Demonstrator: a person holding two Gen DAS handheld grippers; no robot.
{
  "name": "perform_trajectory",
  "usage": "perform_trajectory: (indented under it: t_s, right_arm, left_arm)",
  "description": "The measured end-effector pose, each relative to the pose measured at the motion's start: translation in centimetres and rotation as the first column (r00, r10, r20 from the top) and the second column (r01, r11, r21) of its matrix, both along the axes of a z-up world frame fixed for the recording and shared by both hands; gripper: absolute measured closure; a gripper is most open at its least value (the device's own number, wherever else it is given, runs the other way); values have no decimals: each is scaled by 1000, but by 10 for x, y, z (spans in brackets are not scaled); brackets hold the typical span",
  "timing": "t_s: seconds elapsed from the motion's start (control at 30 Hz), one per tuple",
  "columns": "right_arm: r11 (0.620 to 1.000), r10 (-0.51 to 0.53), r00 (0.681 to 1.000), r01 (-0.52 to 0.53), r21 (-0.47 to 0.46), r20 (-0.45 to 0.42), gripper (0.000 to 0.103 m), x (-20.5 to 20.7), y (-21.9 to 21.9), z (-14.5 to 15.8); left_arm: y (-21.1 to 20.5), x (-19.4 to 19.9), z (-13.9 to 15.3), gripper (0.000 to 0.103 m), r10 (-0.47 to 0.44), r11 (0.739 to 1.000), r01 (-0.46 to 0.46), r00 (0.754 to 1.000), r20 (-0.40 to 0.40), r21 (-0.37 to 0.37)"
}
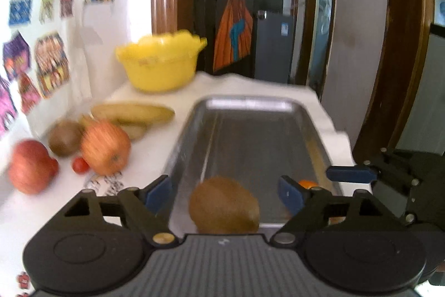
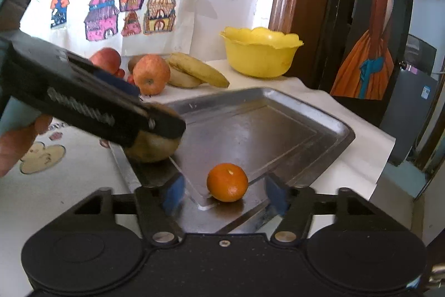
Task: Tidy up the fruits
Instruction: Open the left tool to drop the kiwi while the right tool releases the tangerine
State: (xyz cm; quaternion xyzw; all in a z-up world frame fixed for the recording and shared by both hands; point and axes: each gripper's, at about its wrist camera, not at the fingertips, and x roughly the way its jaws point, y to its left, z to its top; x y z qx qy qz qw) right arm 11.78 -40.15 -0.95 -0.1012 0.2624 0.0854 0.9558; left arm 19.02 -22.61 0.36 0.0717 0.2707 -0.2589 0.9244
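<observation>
A brown kiwi (image 1: 224, 205) lies at the near end of the metal tray (image 1: 250, 135), between the spread fingers of my left gripper (image 1: 224, 194), which is open and touches neither side of it. A small orange (image 2: 227, 181) rests in the tray's (image 2: 264, 130) near corner. My right gripper (image 2: 224, 193) stands open around it with a gap on both sides. In the right wrist view the left gripper (image 2: 111, 102) hangs over the kiwi (image 2: 151, 149). A blue finger of the right gripper (image 1: 350, 174) shows at the tray's right edge.
Left of the tray on the white table lie two apples (image 1: 105, 148) (image 1: 30, 166), a second kiwi (image 1: 64, 137), a cherry tomato (image 1: 80, 164) and bananas (image 1: 133, 113). A yellow bowl (image 1: 160, 63) stands at the back. A wall with drawings is on the left; the table edge runs along the right.
</observation>
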Motion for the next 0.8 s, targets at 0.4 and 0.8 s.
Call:
perform_trajectory:
  t_s: [0.4,0.8]
  right_arm:
    - [989,-83,974,55,138,210,1,-75,31,63]
    - [995,-81,951,62,73,297,1,-140,110,116]
  left_arm:
    - [57,-61,66,1,118,990,-96,968,220,-105]
    - [175,-121,97,0,279,958,-242,913,296,-155]
